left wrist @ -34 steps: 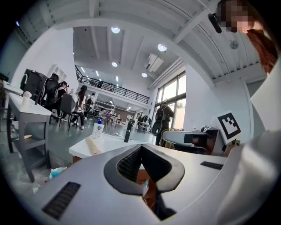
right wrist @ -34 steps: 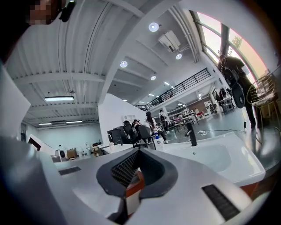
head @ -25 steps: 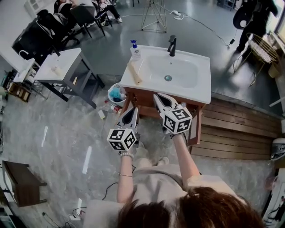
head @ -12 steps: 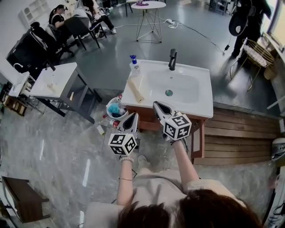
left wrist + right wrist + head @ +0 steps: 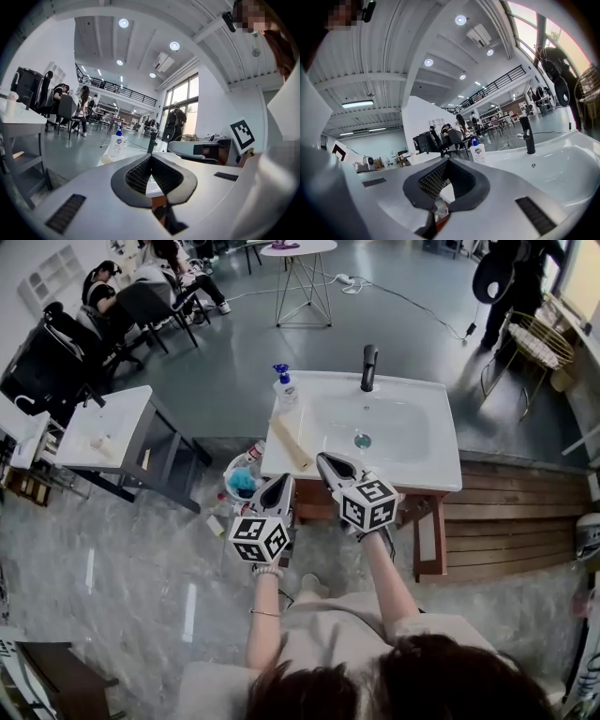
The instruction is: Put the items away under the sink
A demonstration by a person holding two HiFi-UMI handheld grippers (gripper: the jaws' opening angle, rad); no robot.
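A white sink (image 5: 427, 460) on a wooden cabinet (image 5: 309, 495) stands in front of me. On its left rim are a pump soap bottle (image 5: 282, 385) and a beige roll (image 5: 289, 442). Beside the cabinet, a bucket (image 5: 229, 472) holding blue stuff sits on the floor among small bottles (image 5: 251, 453). My left gripper (image 5: 279, 484) is shut and empty, low at the cabinet's left front. My right gripper (image 5: 325, 461) is also shut and empty, at the sink's front edge. In the left gripper view the left gripper (image 5: 151, 158) faces the soap bottle (image 5: 116, 143). In the right gripper view the right gripper (image 5: 446, 161) points over the sink toward the soap bottle (image 5: 477, 152) and faucet (image 5: 528, 135).
A black faucet (image 5: 369, 367) rises at the back of the sink. A cabinet door (image 5: 429, 540) hangs open on the right, beside a wooden slat deck (image 5: 511, 512). A small white table (image 5: 98, 432) stands to the left, with seated people (image 5: 103, 282) behind it.
Both grippers and I have moved closer to the sink, which now lies lower in the head view. Both pairs of jaws stay shut.
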